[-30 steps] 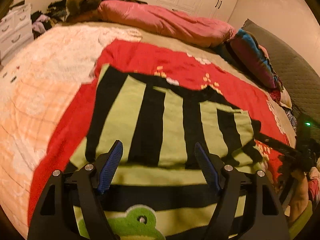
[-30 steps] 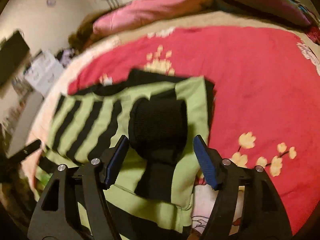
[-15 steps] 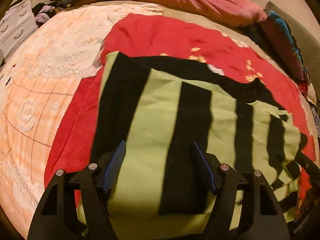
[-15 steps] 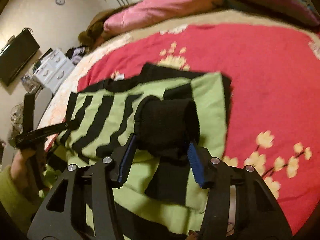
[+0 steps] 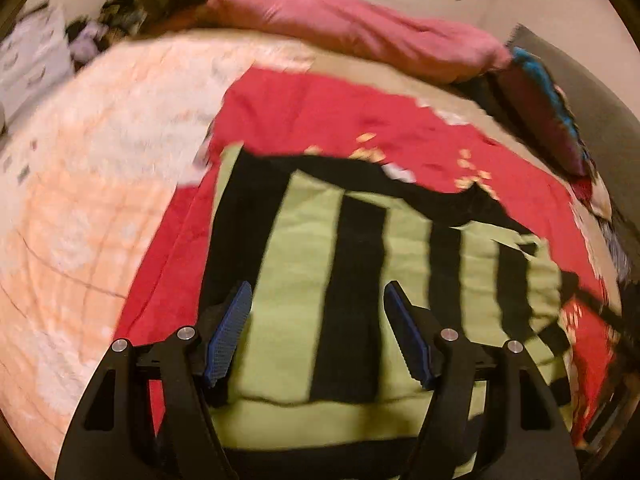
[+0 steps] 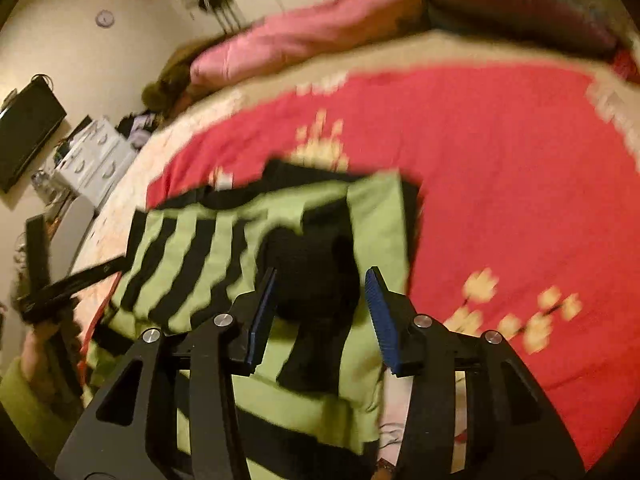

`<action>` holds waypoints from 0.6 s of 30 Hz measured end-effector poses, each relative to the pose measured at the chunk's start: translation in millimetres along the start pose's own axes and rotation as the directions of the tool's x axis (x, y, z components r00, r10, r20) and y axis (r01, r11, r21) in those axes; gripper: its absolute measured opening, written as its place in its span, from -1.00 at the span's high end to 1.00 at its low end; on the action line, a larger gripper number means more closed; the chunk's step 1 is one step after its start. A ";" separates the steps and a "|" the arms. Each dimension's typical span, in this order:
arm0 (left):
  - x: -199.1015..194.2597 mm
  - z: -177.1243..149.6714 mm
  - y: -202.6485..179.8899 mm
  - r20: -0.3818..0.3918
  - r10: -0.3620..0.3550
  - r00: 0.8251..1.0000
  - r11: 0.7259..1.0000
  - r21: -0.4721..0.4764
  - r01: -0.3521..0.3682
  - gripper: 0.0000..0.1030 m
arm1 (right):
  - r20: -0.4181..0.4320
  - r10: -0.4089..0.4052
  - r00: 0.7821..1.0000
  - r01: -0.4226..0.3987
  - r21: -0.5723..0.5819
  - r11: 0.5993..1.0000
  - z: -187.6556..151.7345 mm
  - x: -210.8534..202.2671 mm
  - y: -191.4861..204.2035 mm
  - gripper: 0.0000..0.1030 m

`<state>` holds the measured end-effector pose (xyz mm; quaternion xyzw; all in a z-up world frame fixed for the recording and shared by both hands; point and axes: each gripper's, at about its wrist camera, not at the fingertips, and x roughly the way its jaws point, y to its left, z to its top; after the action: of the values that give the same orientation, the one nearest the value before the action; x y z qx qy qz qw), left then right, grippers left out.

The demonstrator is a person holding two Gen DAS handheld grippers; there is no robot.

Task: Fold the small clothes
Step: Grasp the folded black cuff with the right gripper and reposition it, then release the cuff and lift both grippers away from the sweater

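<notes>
A green-and-black striped sweater (image 5: 304,280) is spread on a red blanket (image 6: 500,168), with the left gripper (image 5: 318,320) held apart above it and the right gripper (image 6: 320,304), whose jaws have just been opening, set apart around its black cuff (image 6: 312,268).

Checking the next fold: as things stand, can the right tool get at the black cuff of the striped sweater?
Probably yes. The black cuff lies on top of the striped sweater, directly ahead of the right tool, partly between its open fingers, which have just parted slightly. Nothing covers it.

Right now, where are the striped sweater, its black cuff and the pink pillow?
striped sweater (image 5: 296,288): left wrist view, a green stripe.
black cuff (image 6: 312,264): right wrist view, cuff's middle.
pink pillow (image 5: 360,36): left wrist view, its top.
</notes>
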<state>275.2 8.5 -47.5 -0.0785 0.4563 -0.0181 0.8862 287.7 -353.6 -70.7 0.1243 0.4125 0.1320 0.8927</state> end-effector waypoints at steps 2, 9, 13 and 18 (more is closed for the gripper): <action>-7.4 -3.7 -17.5 0.008 -0.011 1.000 0.998 0.069 0.010 -0.32 | 0.077 -0.007 0.997 0.011 -0.054 0.998 2.5 -10.8 12.8 0.27; 26.9 -20.4 -43.2 -0.113 0.038 0.993 0.986 0.166 -0.019 -0.38 | -0.003 0.008 1.000 -0.008 -0.209 0.978 -11.4 21.1 57.8 0.17; 35.1 -24.6 -38.1 -0.104 0.035 0.994 0.988 0.154 -0.019 -0.47 | -0.115 -0.073 0.991 0.059 -0.123 0.991 -17.9 48.0 36.8 0.17; 33.9 -23.6 -30.5 -0.097 0.009 0.995 0.992 0.126 0.003 -0.47 | -0.104 -0.042 0.994 0.037 -0.048 0.998 -13.7 45.0 22.8 0.09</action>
<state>277.1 -28.0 -83.6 -0.0209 0.4969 -0.0493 0.8661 302.3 -315.6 -103.4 0.0883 0.4580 0.1299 0.8749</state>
